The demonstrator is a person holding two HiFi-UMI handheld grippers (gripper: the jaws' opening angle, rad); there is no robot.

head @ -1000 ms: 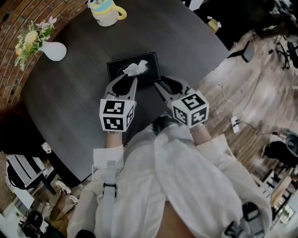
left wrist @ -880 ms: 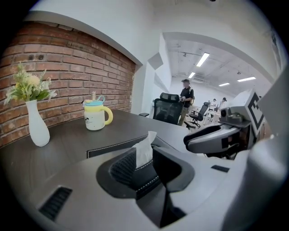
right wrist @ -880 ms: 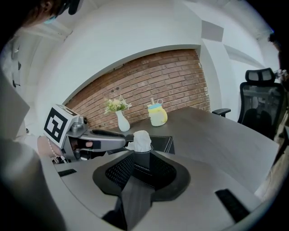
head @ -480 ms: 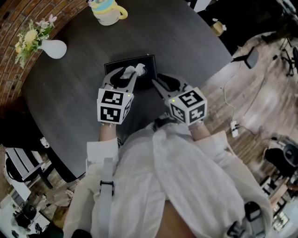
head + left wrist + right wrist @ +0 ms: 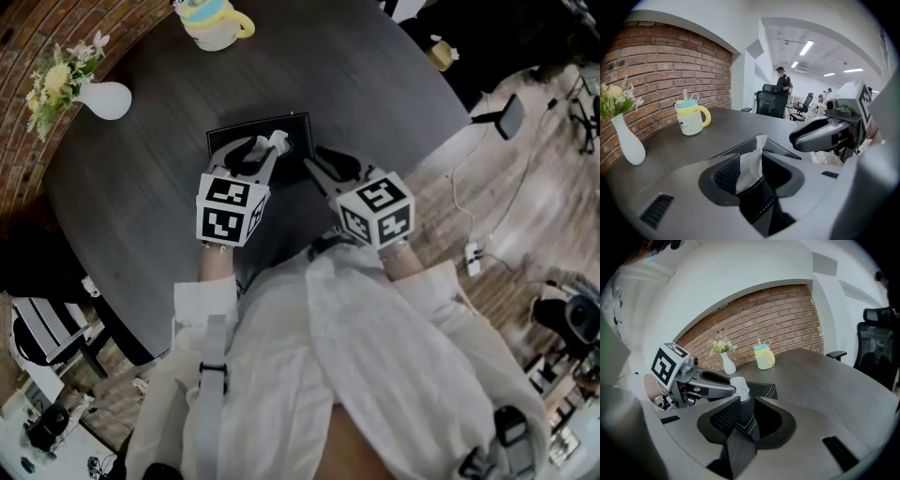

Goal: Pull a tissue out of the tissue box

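The left claw (image 5: 757,171) hangs over the tissue box (image 5: 764,391) with its jaws released. They have just been opening and stand wide apart on either side of the white tissue (image 5: 751,164). The tissue rises upright and crumpled from the box's top slot, between the pads but not pinched by them. The right claw (image 5: 743,416) is clenched on the box itself, at the stitched black corner nearest the person, and that corner fills the gap between its jaws. In the head view the two claws meet in a shallow V over the box, left on the slot, right at the near right corner, each with its marker cube toward the person's white sleeves (image 5: 211,309). The box lies flat on the dark round desk (image 5: 375,84), near the edge closest to the person. Further back on the desk, well apart from the box, stands a pale mug (image 5: 692,118) with a yellow handle (something thin sticks up from its lid). To its left is a white vase (image 5: 627,143) holding flowers (image 5: 614,101), just beside the brick wall (image 5: 670,70).
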